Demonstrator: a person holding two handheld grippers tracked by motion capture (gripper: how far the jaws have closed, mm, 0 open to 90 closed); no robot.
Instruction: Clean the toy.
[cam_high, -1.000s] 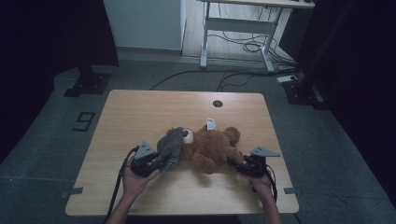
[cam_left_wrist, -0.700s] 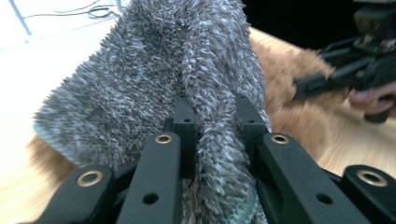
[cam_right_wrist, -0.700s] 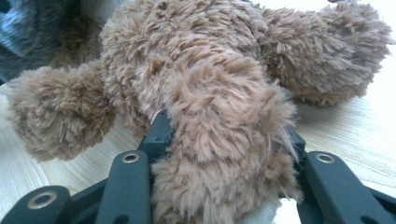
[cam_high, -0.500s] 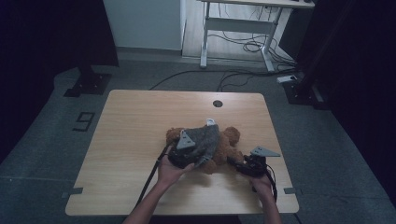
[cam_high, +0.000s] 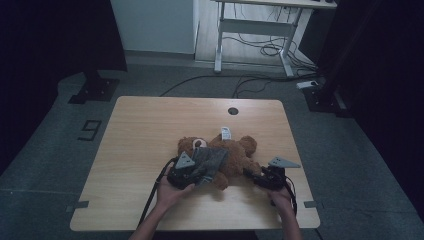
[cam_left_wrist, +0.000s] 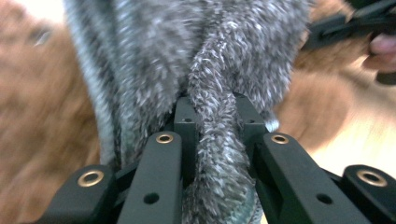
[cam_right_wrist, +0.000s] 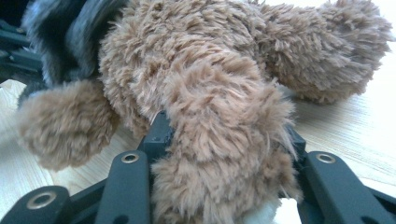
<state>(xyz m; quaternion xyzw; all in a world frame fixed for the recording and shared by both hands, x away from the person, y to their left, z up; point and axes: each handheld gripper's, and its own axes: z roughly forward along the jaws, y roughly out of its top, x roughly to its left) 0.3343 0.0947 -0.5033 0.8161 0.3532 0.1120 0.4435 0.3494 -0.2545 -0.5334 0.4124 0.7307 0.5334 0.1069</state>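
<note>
- The left gripper (cam_high: 192, 172) has its jaws pinched tight on a bunched fold of the grey fuzzy cloth (cam_high: 209, 161); in the left gripper view the fold (cam_left_wrist: 219, 140) runs straight up between the two black jaws and spreads wide beyond their tips.
- From that clamp the grey fuzzy cloth drapes over the belly of the brown teddy bear (cam_high: 235, 156), covering its middle, with the left gripper at the bear's near left side.
- The right gripper (cam_high: 260, 177) is clamped on one plush leg of the bear; in the right gripper view the furry limb (cam_right_wrist: 224, 154) fills the gap between the jaws, which press into it from both sides.
- This gripper sits at the bear's near right end, well apart from the left one.
- The bear lies flat on the wooden table (cam_high: 145, 130), head (cam_high: 192, 145) on the left, a white tag (cam_high: 226, 133) at its far side.
- The table's round hole (cam_high: 232, 111) lies beyond the bear.
</note>
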